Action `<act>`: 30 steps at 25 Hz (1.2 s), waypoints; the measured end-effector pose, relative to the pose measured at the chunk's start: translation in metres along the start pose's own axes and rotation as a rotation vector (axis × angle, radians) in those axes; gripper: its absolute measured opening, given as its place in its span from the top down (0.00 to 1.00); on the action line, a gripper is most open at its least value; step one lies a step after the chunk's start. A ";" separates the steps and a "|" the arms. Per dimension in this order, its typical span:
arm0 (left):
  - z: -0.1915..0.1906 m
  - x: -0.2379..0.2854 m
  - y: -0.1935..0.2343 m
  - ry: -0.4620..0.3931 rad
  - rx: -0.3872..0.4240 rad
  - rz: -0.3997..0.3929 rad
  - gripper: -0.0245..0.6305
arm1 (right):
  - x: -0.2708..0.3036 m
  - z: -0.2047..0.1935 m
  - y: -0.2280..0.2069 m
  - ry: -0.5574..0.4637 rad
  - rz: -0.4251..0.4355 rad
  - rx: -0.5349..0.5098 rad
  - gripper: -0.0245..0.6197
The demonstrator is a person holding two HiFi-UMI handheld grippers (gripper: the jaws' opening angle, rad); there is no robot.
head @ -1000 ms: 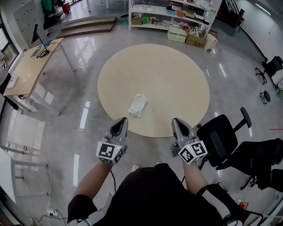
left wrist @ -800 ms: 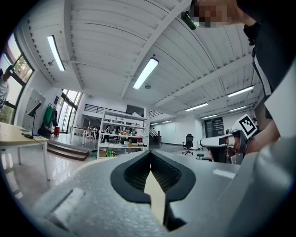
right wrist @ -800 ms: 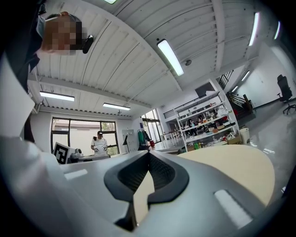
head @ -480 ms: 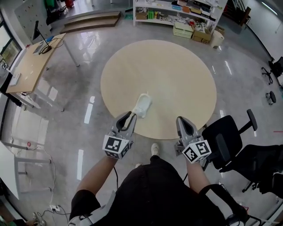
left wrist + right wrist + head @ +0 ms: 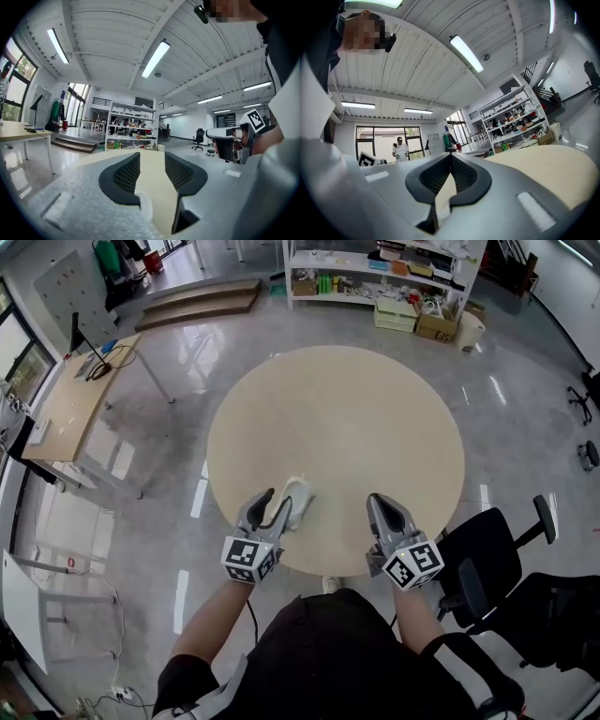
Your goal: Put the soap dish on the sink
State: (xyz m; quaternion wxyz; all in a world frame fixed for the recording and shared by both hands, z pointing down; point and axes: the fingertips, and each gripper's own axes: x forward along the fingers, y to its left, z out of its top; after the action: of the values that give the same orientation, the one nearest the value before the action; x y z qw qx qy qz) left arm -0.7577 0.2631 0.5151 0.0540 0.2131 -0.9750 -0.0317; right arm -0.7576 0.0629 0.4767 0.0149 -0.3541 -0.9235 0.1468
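A small white object (image 5: 297, 500), which looks like the soap dish, lies on the round beige table (image 5: 356, 418) near its front edge. My left gripper (image 5: 271, 504) reaches over that edge, its tips just left of the white object. Its jaws are opening. In the left gripper view only bare tabletop shows in the gap of the left gripper (image 5: 152, 159). My right gripper (image 5: 379, 506) hovers over the table's edge further right. In its own view the right gripper (image 5: 451, 157) has its tips together and holds nothing. I see no sink.
A black office chair (image 5: 483, 554) stands close at the right of the table. Shelves with boxes (image 5: 384, 277) line the back wall. A wooden desk (image 5: 70, 395) is at the left. A person in white (image 5: 399, 150) stands far off by the windows.
Both grippers have moved forward to the table's front edge. The left jaws went from shut to apart. The white object now lies right beside the left gripper's tips.
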 end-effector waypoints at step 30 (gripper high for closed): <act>-0.190 0.064 0.011 0.635 0.065 -0.047 0.26 | -0.014 -0.072 -0.066 0.210 -0.168 0.134 0.95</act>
State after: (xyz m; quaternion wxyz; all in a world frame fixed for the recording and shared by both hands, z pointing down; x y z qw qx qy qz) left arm -0.7974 0.2388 0.7104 0.3480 0.2364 -0.9048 0.0665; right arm -0.7802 0.0257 0.5653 0.1471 -0.2874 -0.9313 0.1688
